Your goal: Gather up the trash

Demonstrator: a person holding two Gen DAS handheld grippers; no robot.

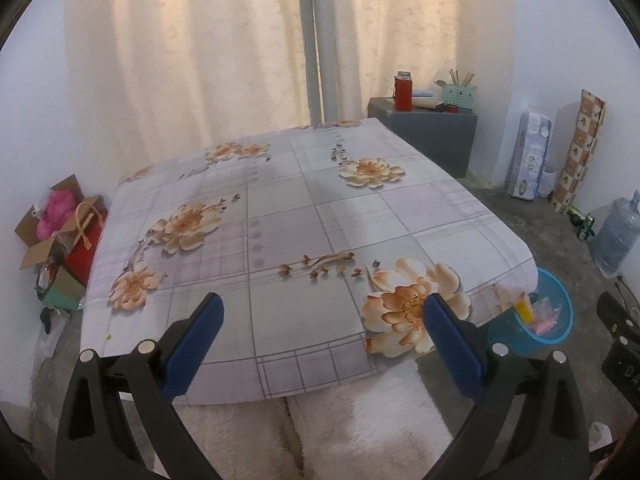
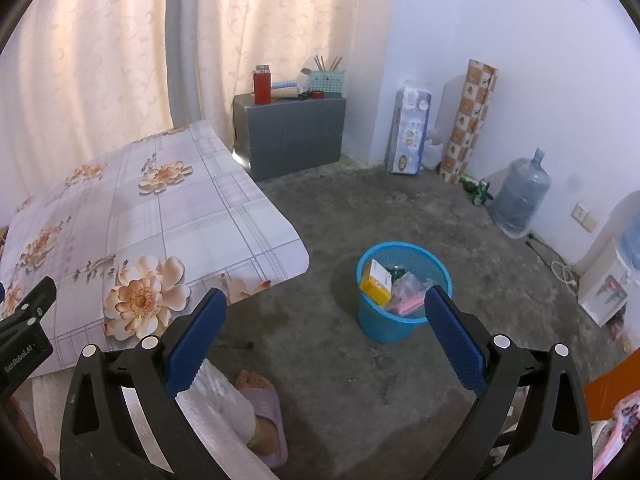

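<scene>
Both tongs are spread apart and empty. Beyond the right tongs (image 2: 325, 312), a blue wastebasket (image 2: 400, 324) on the floor holds a yellow box (image 2: 376, 282) and crumpled wrappers (image 2: 406, 292). The left tongs (image 1: 323, 322) hover over the counter (image 1: 280, 220).

"GenRobot.AI" reads on the left gripper (image 2: 24, 344) body; other print stays illegible.

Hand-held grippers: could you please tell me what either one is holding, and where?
Nothing is held: left hand-held gripper and right hand-held gripper are both open.
</scene>
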